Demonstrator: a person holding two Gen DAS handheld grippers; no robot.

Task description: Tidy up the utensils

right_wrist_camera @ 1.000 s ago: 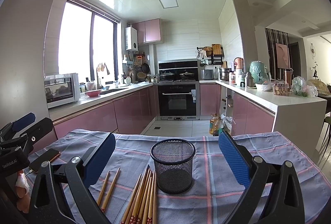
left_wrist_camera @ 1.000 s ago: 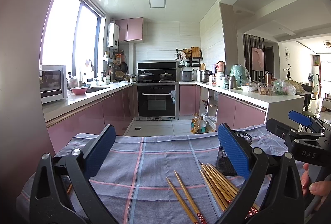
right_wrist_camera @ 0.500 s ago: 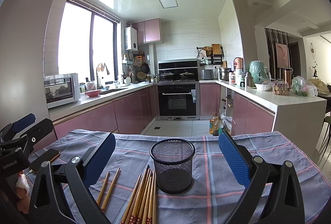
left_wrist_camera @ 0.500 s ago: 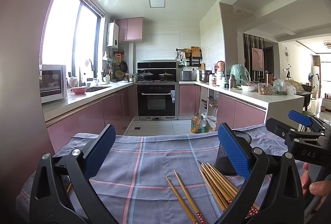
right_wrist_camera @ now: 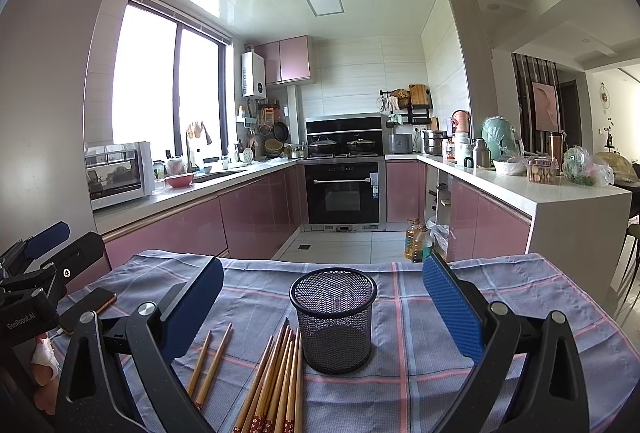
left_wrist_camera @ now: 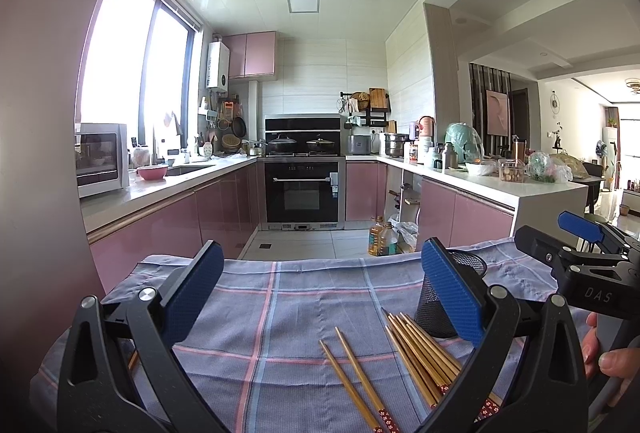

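Chopsticks [right_wrist_camera: 276,381] lie in a loose bundle at the lower middle of the right wrist view, flat on a blue-grey checked cloth [right_wrist_camera: 420,313], their patterned red ends toward the bottom edge. The bundle's far tips reach just beside the left foot of a black mesh cup [right_wrist_camera: 334,319], which stands upright and empty at the centre of that frame. A separate pair of chopsticks [right_wrist_camera: 210,363] lies apart from the bundle, further toward the lower left, also flat on the cloth.

The right gripper [right_wrist_camera: 320,313] sits low in its frame with its blue pads spread wide, one at lower left and one at lower right, holding nothing; the mesh cup shows between them, further away. A dark phone [right_wrist_camera: 86,307] rests on the cloth at the left edge, partly behind the other tool's black body.

In the left wrist view the left gripper [left_wrist_camera: 324,293] is likewise spread wide with nothing between its pads. The bundle [left_wrist_camera: 424,357] runs diagonally at lower right, the loose pair [left_wrist_camera: 356,381] just left of it at lower centre. The mesh cup [left_wrist_camera: 448,297] stands at right, partly hidden by the right-hand blue pad. A hand [left_wrist_camera: 604,353] grips a handle at the far right edge.

Behind the table, pink kitchen cabinets [right_wrist_camera: 256,217] and a black oven [right_wrist_camera: 344,193] fill the upper half.
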